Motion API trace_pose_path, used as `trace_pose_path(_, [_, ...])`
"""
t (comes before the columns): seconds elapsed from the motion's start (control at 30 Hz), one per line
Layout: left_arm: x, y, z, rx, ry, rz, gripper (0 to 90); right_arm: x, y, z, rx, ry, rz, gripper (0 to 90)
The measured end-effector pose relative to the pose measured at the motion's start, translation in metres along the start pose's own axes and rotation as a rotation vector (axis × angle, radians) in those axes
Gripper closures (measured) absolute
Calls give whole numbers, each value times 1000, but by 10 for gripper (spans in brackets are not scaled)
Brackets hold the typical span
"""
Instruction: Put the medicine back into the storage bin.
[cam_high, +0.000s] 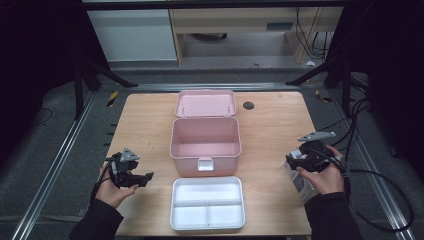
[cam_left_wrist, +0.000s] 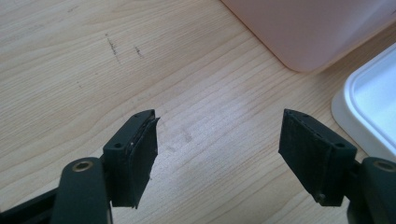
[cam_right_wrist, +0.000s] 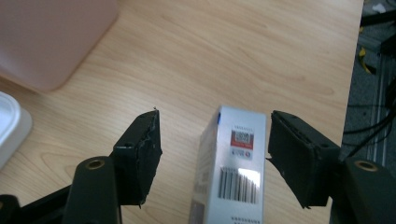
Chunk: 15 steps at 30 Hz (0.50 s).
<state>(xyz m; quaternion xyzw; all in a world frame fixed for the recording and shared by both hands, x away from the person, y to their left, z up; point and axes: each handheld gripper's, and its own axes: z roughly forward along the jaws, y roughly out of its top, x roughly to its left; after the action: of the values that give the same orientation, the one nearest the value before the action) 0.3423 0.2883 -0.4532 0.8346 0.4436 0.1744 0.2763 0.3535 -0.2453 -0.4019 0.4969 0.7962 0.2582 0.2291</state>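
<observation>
Left claw wide open, empty, lower left of the high view. Carton lower right on surface, between wide-open right claw pads, ungripped. Likely light, crushable, glossy; pinch broad side faces mid-height.

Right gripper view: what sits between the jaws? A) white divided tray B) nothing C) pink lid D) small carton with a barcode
D: a small carton with a barcode stands between the open jaws of the right gripper, close by the right-hand pad; the other pad stands clear of it.
</observation>
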Motion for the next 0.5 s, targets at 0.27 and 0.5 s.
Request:
trace_pose_path(0.27, [-1,-1,2,10,-6,7,281,-10,-20,9,62,7,40,331])
trace_pose_path(0.5, [-4,-1,4,16,-11,22,281,-19,-32,23,115,22,78,346])
